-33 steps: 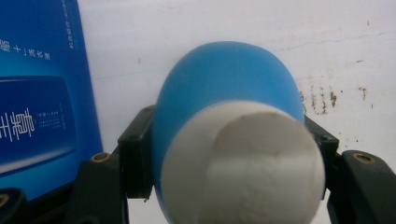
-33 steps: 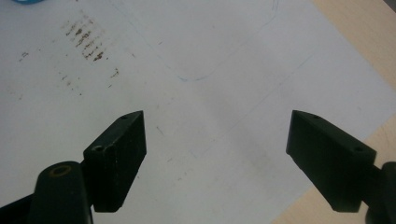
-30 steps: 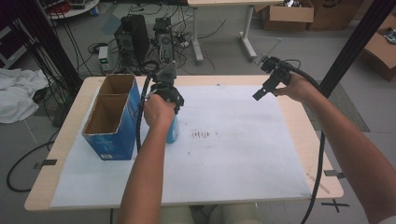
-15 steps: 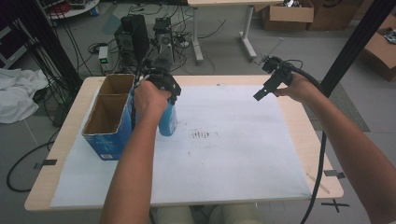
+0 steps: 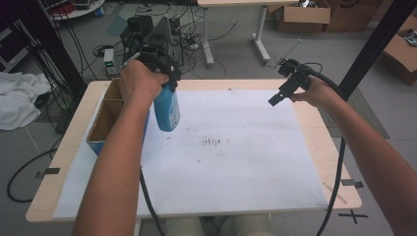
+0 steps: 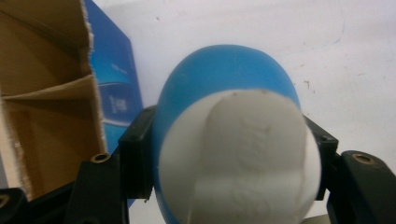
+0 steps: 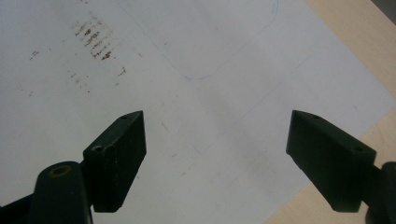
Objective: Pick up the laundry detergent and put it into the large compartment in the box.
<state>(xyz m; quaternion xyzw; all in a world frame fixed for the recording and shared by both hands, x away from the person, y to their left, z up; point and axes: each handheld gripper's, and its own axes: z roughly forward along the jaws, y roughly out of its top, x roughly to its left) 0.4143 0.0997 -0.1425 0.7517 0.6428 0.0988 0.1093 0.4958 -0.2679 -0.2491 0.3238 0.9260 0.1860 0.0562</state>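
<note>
A blue bottle (image 5: 166,109) with a white cap (image 6: 252,154) hangs in the air beside the cardboard box, lifted well off the white sheet. My left gripper (image 5: 164,78) is shut on its neck, and in the left gripper view the black jaws press on both sides of the bottle (image 6: 224,79). My right gripper (image 5: 274,100) hovers over the back right of the sheet, jaws wide open with nothing between them (image 7: 215,154).
A blue cardboard box (image 5: 105,120) with open brown compartments (image 6: 42,126) stands at the table's left. A white paper sheet (image 5: 236,167) with dark smudges (image 5: 214,142) covers most of the wooden table (image 5: 339,162). Cables, boxes and desk legs crowd the floor behind.
My left gripper has risen with the blue bottle, lifting it off the sheet and slightly back. The right gripper has stayed in place.
</note>
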